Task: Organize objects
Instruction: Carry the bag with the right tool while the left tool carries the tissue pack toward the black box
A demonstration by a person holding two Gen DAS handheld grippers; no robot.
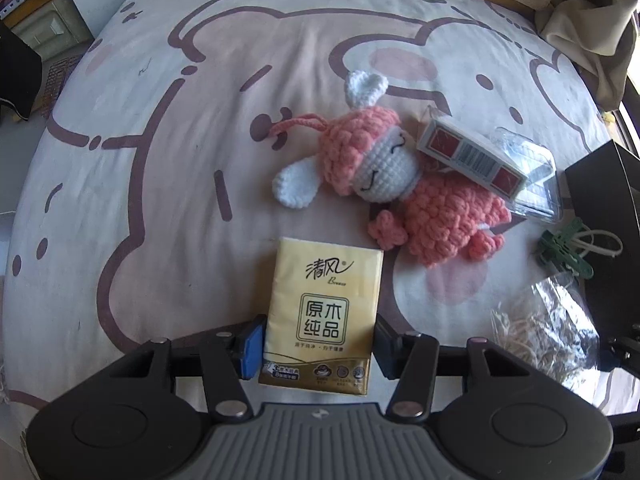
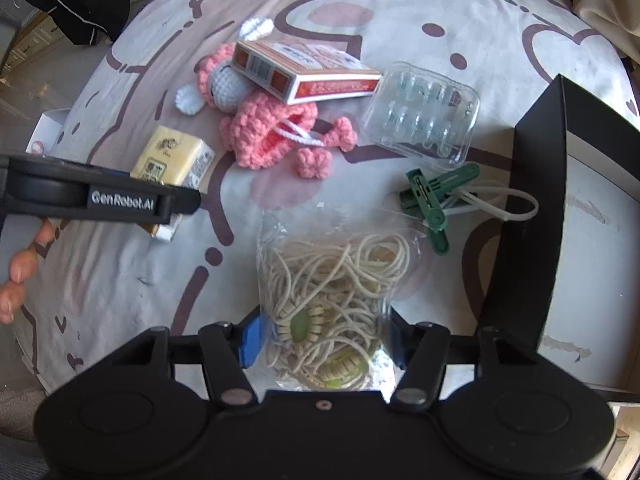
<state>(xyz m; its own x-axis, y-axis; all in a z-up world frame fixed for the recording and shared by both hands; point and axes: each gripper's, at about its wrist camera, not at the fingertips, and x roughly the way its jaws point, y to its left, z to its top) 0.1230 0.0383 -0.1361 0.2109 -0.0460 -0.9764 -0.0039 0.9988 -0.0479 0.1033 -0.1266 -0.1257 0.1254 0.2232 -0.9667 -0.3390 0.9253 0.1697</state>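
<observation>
While the flat yellow tissue packet is clamped at its lower sides by the left gripper, long axis running up the frame, the clear bag of pale cords is pinched between the right gripper pads at lower centre, the black box lying right.

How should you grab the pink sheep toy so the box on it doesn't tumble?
Probably grip the pink sheep toy by its free lower body, coming straight down from above. The red and white box leans across its head and upper body, so lift that off first; the yarn is soft and squeezes easily.
</observation>
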